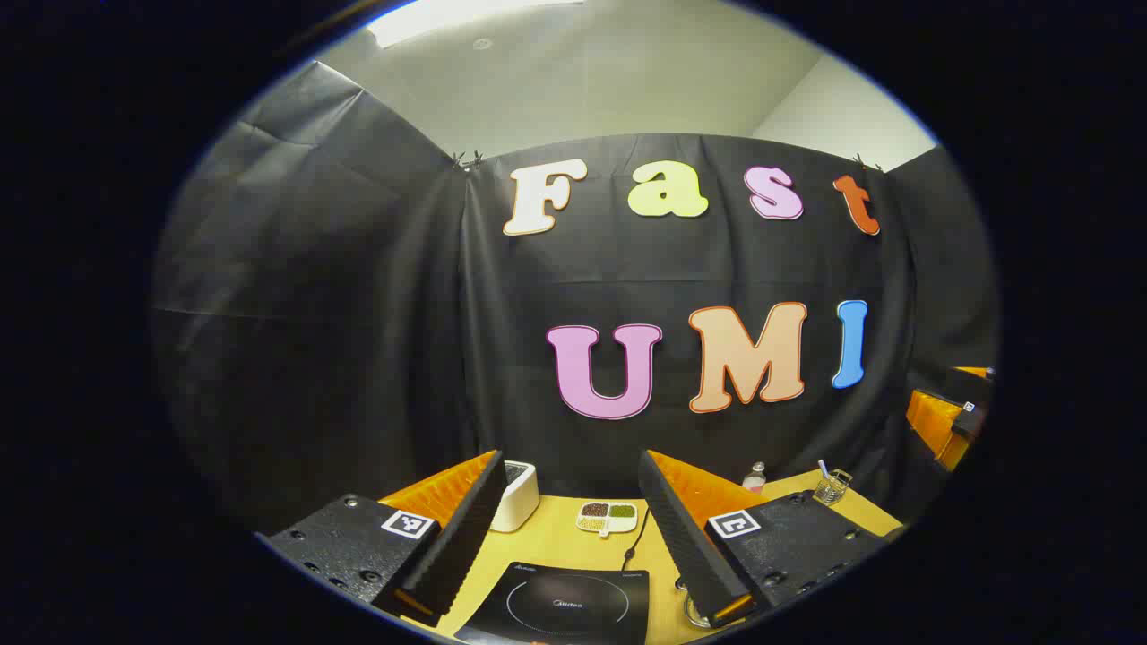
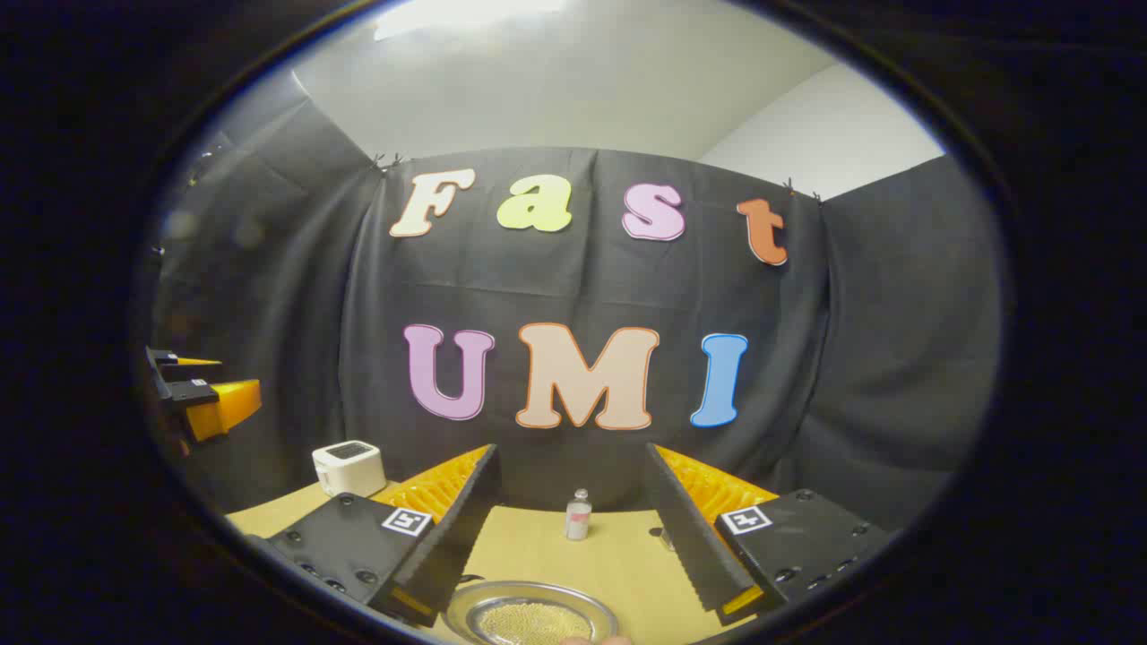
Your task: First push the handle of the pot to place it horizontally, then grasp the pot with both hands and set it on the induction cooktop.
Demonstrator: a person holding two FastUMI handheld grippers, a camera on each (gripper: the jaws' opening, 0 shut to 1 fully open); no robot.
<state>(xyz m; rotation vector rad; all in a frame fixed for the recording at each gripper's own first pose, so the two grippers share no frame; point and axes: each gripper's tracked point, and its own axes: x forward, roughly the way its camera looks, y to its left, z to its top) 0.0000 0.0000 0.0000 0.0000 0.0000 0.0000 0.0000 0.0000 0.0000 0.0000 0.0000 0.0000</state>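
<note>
The left gripper (image 1: pixel 569 537) is hovering with its jaws standing wide apart, gripping nothing, above the black induction cooktop (image 1: pixel 563 605) lying on the yellow desk (image 1: pixel 560 542). The right gripper (image 2: pixel 573 537) is likewise holding its jaws apart and empty, just over the glass-lidded pot (image 2: pixel 530 616) (its handle is not clear from here). Farther back, a white box (image 1: pixel 518 494), a divided snack dish (image 1: pixel 607 514), a small bottle (image 2: pixel 578 515) and a glass (image 1: pixel 832 485) are sitting near the wall.
</note>
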